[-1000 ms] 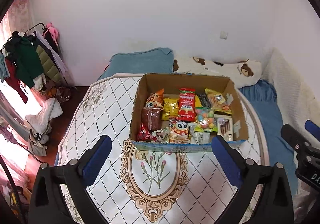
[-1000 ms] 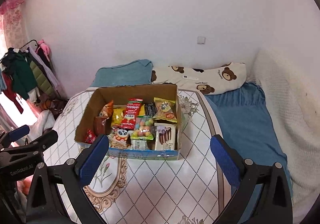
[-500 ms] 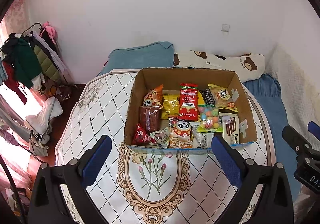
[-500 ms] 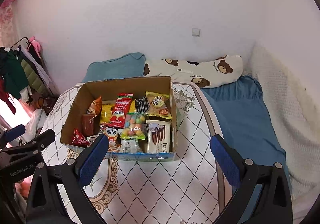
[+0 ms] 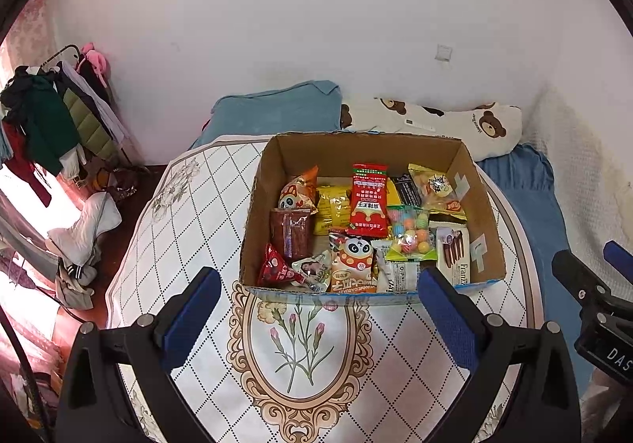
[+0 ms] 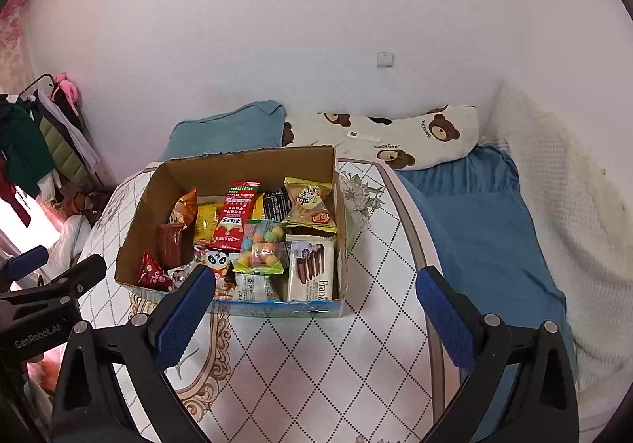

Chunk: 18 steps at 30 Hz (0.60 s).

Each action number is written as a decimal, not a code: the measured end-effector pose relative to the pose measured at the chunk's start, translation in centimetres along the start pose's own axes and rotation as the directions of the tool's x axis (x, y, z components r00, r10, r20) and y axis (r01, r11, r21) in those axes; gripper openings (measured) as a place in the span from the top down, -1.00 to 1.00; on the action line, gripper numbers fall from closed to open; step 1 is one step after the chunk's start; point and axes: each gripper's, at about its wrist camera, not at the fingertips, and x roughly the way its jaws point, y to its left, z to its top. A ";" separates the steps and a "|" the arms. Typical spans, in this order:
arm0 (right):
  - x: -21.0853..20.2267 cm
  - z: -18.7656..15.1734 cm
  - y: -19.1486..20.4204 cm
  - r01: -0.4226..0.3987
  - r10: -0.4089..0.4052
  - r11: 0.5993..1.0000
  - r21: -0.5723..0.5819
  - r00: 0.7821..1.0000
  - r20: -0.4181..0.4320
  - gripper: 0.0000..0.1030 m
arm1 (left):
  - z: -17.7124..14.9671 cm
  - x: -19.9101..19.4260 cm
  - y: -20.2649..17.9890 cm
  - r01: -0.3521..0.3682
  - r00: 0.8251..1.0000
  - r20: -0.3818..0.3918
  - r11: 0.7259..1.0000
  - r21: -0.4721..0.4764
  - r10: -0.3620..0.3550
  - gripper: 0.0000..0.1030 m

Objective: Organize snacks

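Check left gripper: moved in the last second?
Yes. The left gripper has advanced toward the cardboard box, which sits larger and lower in its view against the wall switch; jaws open.

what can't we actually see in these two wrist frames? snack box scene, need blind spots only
- Cardboard box floor: both views, covered by overlapping snack packets; what lies underneath is hidden.
- Panda packet: right wrist view, lower part behind the right tool's near finger.
- Black packet: both views, mostly covered by neighbours, label too small to read.
- Table near edge: both views, cut off by tool bodies and frame edge.
- Left tool: open, holding nothing.
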 end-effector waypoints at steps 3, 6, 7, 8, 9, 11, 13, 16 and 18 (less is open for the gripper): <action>0.3 0.0 0.1 -0.004 0.004 1.000 -0.005 1.000 -0.006 -1.00 | -0.1 0.0 0.0 0.002 1.000 0.002 1.000 0.001 -0.002 -0.99; 0.3 0.0 0.1 -0.005 0.005 1.000 -0.007 1.000 -0.009 -1.00 | -0.1 0.0 -0.1 0.002 1.000 0.001 1.000 0.003 -0.002 -0.99; 0.2 0.0 0.1 -0.002 0.002 1.000 -0.007 1.000 -0.008 -1.00 | 0.0 0.0 0.0 0.003 1.000 0.001 1.000 0.000 -0.003 -0.99; 0.2 0.1 0.1 -0.002 0.002 1.000 -0.008 1.000 -0.008 -1.00 | -0.1 0.0 -0.1 0.003 1.000 0.001 1.000 0.000 -0.003 -0.99; 0.2 0.1 0.1 -0.003 0.003 1.000 -0.008 1.000 -0.008 -1.00 | -0.1 0.0 -0.1 0.004 1.000 0.001 1.000 0.002 -0.004 -0.99; 0.1 0.1 0.2 -0.001 0.001 1.000 -0.010 1.000 -0.005 -1.00 | -0.1 0.0 -0.1 0.004 1.000 0.002 1.000 0.002 -0.004 -0.99; 0.2 0.1 0.1 -0.003 0.003 1.000 -0.009 1.000 -0.006 -1.00 | -0.1 0.0 -0.1 0.003 1.000 0.000 1.000 0.002 -0.003 -0.99; 0.1 0.1 0.2 -0.002 0.002 1.000 -0.013 1.000 -0.004 -1.00 | -0.1 0.0 -0.1 0.003 1.000 0.001 1.000 0.002 -0.003 -0.99; 0.0 0.1 0.2 -0.004 0.004 1.000 -0.013 1.000 -0.003 -1.00 | -0.1 0.0 -0.1 0.003 1.000 0.002 1.000 0.001 -0.003 -0.98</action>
